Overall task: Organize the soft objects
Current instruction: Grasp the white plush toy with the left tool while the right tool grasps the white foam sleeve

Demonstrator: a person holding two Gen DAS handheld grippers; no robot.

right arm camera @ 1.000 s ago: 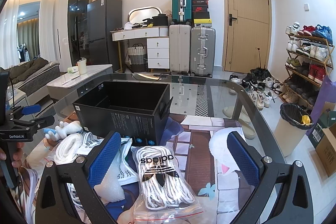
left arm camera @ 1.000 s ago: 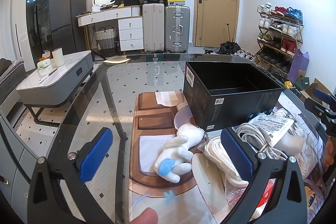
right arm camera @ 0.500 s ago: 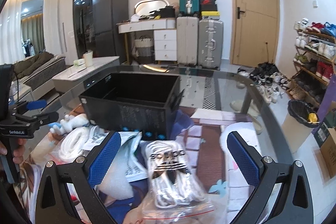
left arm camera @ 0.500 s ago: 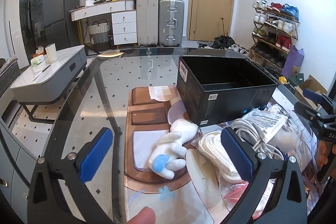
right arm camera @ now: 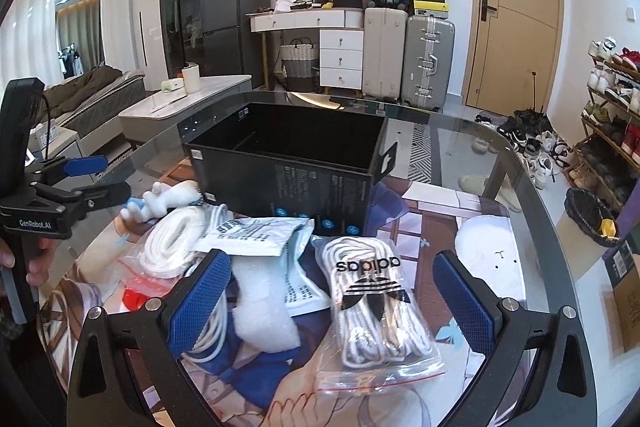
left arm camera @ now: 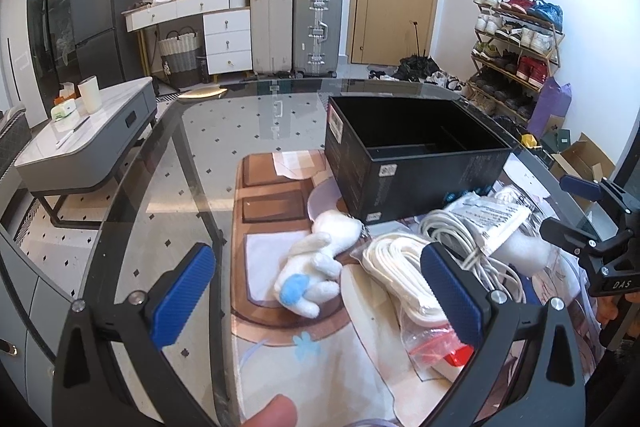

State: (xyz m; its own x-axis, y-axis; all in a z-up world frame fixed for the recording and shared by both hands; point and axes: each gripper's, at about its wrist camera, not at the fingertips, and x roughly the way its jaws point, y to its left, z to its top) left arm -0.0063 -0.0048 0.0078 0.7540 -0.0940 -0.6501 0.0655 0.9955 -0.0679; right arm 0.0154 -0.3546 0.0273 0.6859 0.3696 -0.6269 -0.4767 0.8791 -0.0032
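Note:
A white plush toy (left arm camera: pixel 316 267) with a blue patch lies on the printed mat in front of the open black box (left arm camera: pixel 416 179). My left gripper (left arm camera: pixel 316 297) hovers open just above it, pads on either side, touching nothing. A zip bag of white Adidas laces (right arm camera: pixel 372 299) lies between the pads of my open right gripper (right arm camera: pixel 332 297), in front of the black box (right arm camera: pixel 280 175). A bagged white rope coil (left arm camera: pixel 400 267), a printed packet (right arm camera: pixel 256 239) and a white foam piece (right arm camera: pixel 264 311) lie between them. Each view shows the other gripper: right (left arm camera: pixel 572 209), left (right arm camera: pixel 100 179).
The glass table (left arm camera: pixel 192 155) has a curved rim; its left part is bare glass. A white cable (right arm camera: pixel 208 327) loops near my right gripper's left pad. Past the table stand a grey coffee table (left arm camera: pixel 88 147), suitcases (left arm camera: pixel 296 27) and a shoe rack (left arm camera: pixel 516 39).
Both grippers have drifted a little over the pile. The plush now sits higher between the left pads, and the laces bag has moved right between the right pads. Nothing was taken hold of.

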